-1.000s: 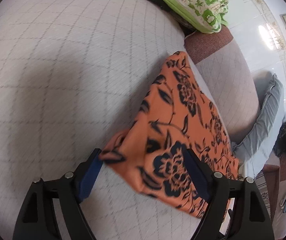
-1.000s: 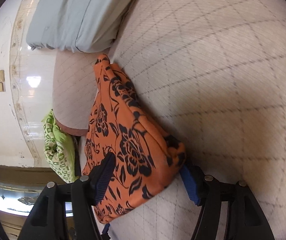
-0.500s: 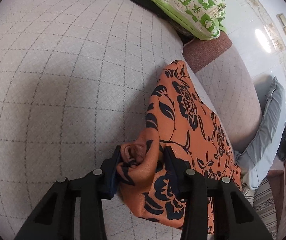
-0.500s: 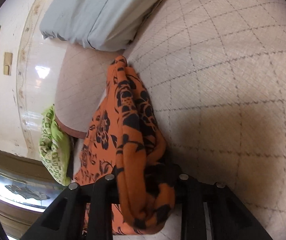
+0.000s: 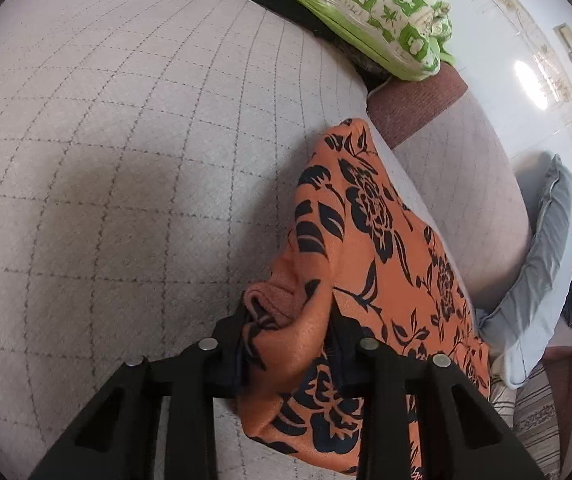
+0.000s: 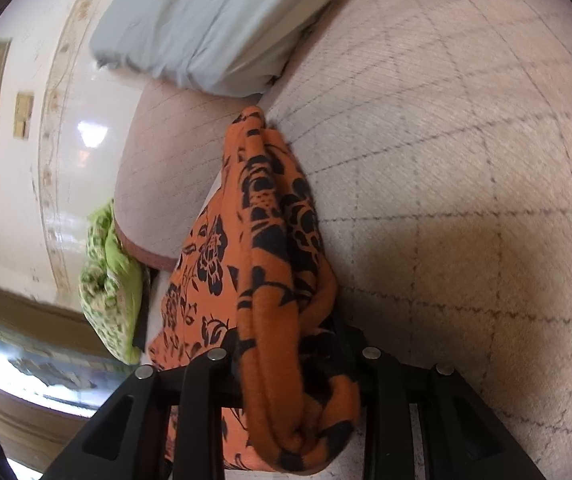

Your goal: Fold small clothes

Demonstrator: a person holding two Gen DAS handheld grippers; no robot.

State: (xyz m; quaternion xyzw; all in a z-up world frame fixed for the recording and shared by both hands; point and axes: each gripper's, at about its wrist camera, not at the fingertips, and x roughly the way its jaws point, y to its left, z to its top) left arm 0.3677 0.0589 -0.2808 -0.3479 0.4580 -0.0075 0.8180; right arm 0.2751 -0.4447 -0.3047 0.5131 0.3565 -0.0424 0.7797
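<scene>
Fingers of left gripper [image 5: 290, 344] and right gripper [image 6: 294, 360] have just closed, each now pinching a bunched corner of the orange floral garment [image 5: 370, 240] on the quilted bed [image 5: 126, 140]. Both corners secured; fold-over likely next.

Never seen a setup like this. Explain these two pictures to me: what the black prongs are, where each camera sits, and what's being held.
No robot here: a person holds a two-finger tool in each hand, each carrying a wide-angle camera that looks along its fingers. One picture is from the left tool, the other from the right tool. The black prongs are the tools' fingers. Both have just closed on bunched corners of the orange flowered cloth, which lies on a quilted cushion. A green patterned pillow and a grey pillow lie nearby.
</scene>
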